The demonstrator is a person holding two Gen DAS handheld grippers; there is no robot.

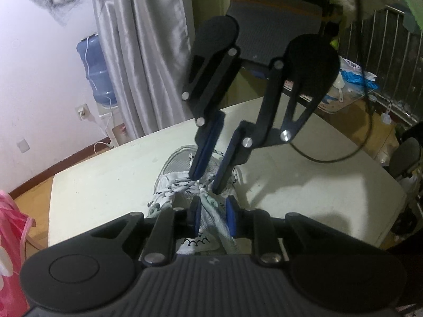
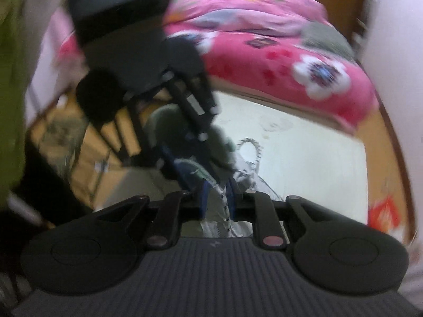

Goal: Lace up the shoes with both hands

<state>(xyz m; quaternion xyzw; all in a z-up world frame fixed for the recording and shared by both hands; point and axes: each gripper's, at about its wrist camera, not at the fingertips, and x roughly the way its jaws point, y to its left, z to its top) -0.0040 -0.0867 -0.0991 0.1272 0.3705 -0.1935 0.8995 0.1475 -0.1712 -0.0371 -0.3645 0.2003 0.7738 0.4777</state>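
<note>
The white patterned sneaker (image 1: 185,185) lies on the pale table (image 1: 105,185), its speckled shoelace (image 1: 197,186) bunched over the mesh tongue. The step in hand looks like working the lace across the upper part of the shoe, both tools meeting over it. The left tongs (image 1: 212,218) stand narrowly apart with a twisted strip of lace and fabric running between the blue pads, apparently pinched, holding the shoe end steady. The right tongs (image 1: 203,186) reach down from above, tips at the lace; in their own blurred view (image 2: 216,198) a speckled strand passes between the narrowly set pads, though whether they press on it I cannot tell. A loose loop of lace (image 2: 249,149) rests on the table beyond. Next, I judge, the right side must draw its strand taut without tugging the shoe loose, then find the next eyelet.
</note>
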